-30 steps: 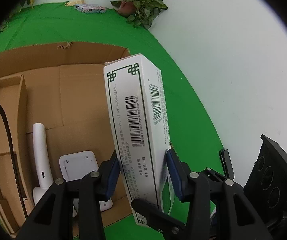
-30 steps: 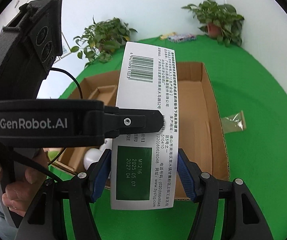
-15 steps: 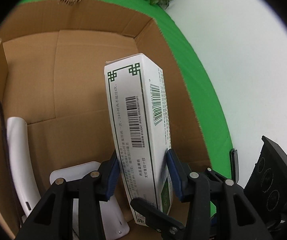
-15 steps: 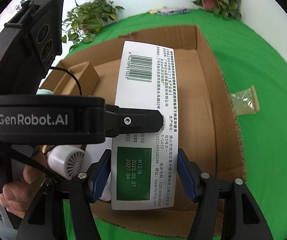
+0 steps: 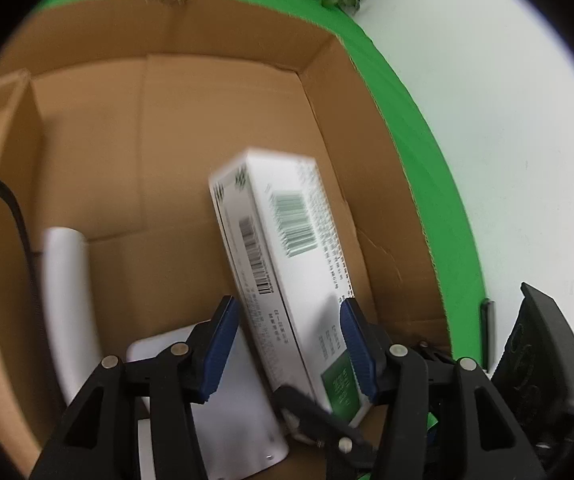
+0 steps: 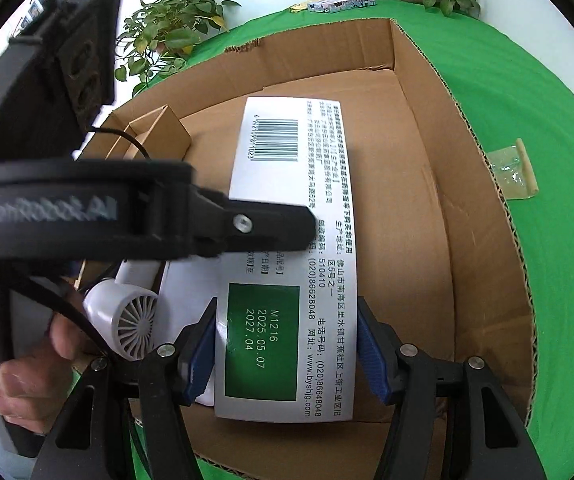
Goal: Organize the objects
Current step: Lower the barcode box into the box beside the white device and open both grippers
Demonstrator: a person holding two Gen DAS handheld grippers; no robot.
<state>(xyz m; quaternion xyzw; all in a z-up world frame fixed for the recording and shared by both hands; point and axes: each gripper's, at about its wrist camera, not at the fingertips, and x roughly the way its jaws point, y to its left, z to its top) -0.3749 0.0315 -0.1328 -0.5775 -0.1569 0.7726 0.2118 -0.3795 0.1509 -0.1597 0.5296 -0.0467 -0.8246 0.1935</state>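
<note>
A long white medicine box [image 5: 287, 240] with green print and barcodes sits low inside the big cardboard carton [image 5: 207, 28]. In the left wrist view it leans, blurred, between the blue pads of my left gripper [image 5: 287, 302]. Those jaws are opening, and the left pad [image 5: 219, 344] stands clear of the box. In the right wrist view my right gripper [image 6: 287, 304] is shut on the box's [image 6: 287, 184] green end, both pads pressed on its sides. One left-gripper finger [image 6: 271, 228] crosses over the box.
A white handheld fan [image 6: 123, 320] and a flat white device [image 5: 227, 420] lie in the carton's [image 6: 487, 240] near left part. A small cardboard insert [image 6: 159, 132] sits at its far left. A plastic packet [image 6: 511, 172] lies on the green cloth, right. A person's hand [image 6: 15, 392] grips the left tool.
Both grippers sank with the white box down into the carton. The left jaws have widened, and the box now leans to the right between them.
</note>
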